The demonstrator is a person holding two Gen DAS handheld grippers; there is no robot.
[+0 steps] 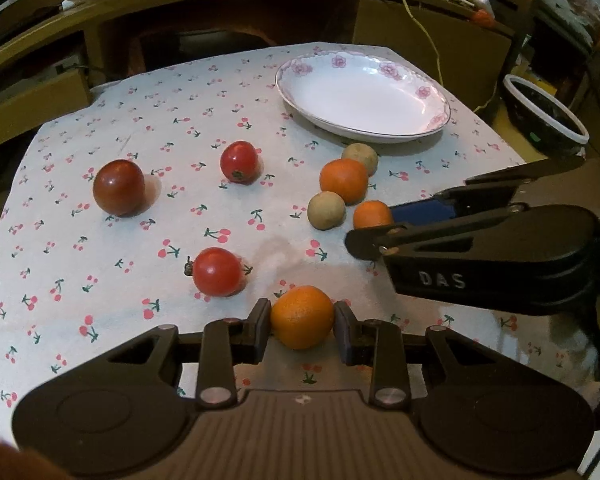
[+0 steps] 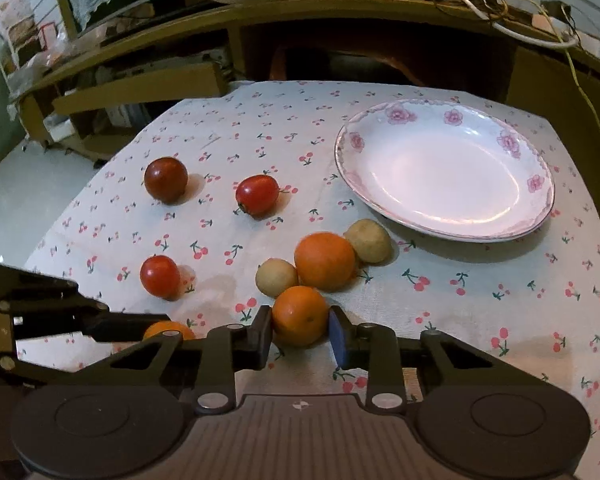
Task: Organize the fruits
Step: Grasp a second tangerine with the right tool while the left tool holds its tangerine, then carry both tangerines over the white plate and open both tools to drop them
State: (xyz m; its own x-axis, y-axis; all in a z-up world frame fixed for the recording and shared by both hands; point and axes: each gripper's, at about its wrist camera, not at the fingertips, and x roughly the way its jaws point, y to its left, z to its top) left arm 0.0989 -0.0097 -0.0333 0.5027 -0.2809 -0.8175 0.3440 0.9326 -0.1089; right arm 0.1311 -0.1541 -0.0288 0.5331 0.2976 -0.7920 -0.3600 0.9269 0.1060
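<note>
Left gripper (image 1: 302,330) clenched on an orange (image 1: 302,317) at the near edge of the cherry-print cloth (image 1: 100,280). Right gripper (image 2: 300,334) clamped on a smaller orange (image 2: 300,315), just beside a larger orange (image 2: 325,261) and two pale round fruits. Both held fruits are near-spherical (no long axis discernible). The flowered plate (image 2: 540,184) lies at far right, three tomatoes to the left.

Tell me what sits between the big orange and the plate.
One tan round fruit touches the big orange; beyond it only bare cloth before the plate. Right wrist view shows it best.
</note>
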